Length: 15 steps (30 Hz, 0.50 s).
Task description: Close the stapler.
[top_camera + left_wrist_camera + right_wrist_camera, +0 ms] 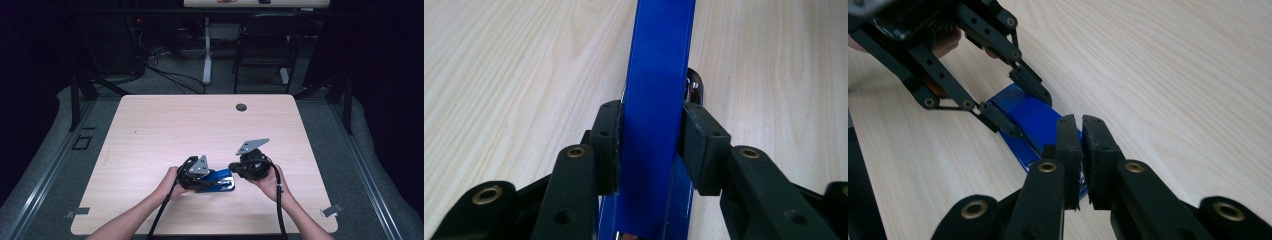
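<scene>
Your work surface is a pale wooden table (165,125) with a small round grommet hole (241,107) near its far edge. Beyond it, on the grey floor, stand a dark chair (265,45) and the white leg of another desk (207,50), with cables trailing beside them.

Your forearms enter from the near edge, and both hands meet at the near centre of the table. The one item in hand is a blue stapler (220,181), lying on the tabletop between your two tools, close to the near edge. In the left gripper view the stapler (656,100) runs straight away from the camera, with a chrome part showing at its right side. In the right gripper view the stapler (1030,122) lies flat on the wood, running away from your right tool toward your left one.

Your left gripper (197,176) is clamped on the stapler: in its own view the pads (606,145) press against both sides of the blue body. From the right gripper view, the left gripper (1015,107) straddles the far part of the stapler.

Your right gripper (239,169) sits just beside the stapler's right end. In its own view the right gripper (1081,150) has its jaws drawn together, a thin slit between the pads, over the stapler's near end. I cannot tell whether they pinch any part of it.
</scene>
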Tool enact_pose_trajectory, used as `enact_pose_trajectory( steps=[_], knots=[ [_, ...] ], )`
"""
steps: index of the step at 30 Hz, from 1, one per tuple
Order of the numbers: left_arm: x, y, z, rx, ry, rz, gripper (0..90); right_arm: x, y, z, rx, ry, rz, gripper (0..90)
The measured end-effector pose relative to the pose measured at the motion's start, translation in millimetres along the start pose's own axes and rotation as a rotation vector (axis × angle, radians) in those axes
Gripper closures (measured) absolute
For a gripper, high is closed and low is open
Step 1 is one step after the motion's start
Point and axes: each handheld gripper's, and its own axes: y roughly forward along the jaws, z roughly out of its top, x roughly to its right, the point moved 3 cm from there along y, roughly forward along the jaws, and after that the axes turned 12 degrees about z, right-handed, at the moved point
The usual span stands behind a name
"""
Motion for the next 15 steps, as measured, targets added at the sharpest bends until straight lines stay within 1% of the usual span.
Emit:
enact_pose_trajectory(
  steps=[2, 4, 7, 8, 9, 10, 11, 12, 13, 14, 15],
  knots=[
    [0.2, 1.8, -0.4, -0.007, -0.003, -0.005, 62.7, -2.5, 5.5, 1.4, -0.019, -0.003, 0.005, 86.7],
    [0.5, 2.5, -0.5, -0.012, -0.002, -0.006, 62.5, -1.8, 12.9, -0.1, -0.069, -0.009, -0.012, 86.9],
    [2.2, 4.9, -1.3, -0.043, 0.028, -0.002, 61.8, 1.1, 20.1, -4.0, -0.103, -0.010, -0.028, 87.5],
    [1.2, 4.6, -1.8, -0.041, 0.008, -0.012, 61.3, 2.1, 22.5, -5.6, -0.122, -0.009, -0.031, 87.4],
    [0.0, 4.3, -2.5, -0.047, 0.002, -0.021, 59.7, 2.8, 25.0, -7.7, -0.136, -0.012, -0.037, 87.5],
    [-1.5, 4.2, -3.5, -0.057, -0.006, -0.011, 54.7, 3.4, 27.0, -9.5, -0.145, -0.014, -0.038, 87.5],
    [-3.7, 3.8, -4.7, -0.063, -0.020, -0.009, 50.1, 3.5, 28.4, -11.0, -0.134, -0.007, -0.030, 87.6],
    [-7.1, 2.1, -6.0, -0.064, -0.038, -0.013, 46.4, 4.4, 27.9, -10.7, -0.138, -0.006, -0.028, 87.6],
    [-9.9, -0.1, -6.9, -0.063, -0.051, -0.009, 43.0, 4.2, 28.3, -9.9, -0.141, -0.009, -0.029, 87.6],
    [-12.7, -1.9, -7.4, -0.053, -0.067, -0.004, 40.6, 3.8, 28.8, -9.8, -0.141, -0.009, -0.032, 87.6],
    [-15.8, -4.2, -7.7, -0.047, -0.079, -0.012, 37.9, 3.8, 29.2, -9.8, -0.142, -0.005, -0.029, 87.8]
  ],
)
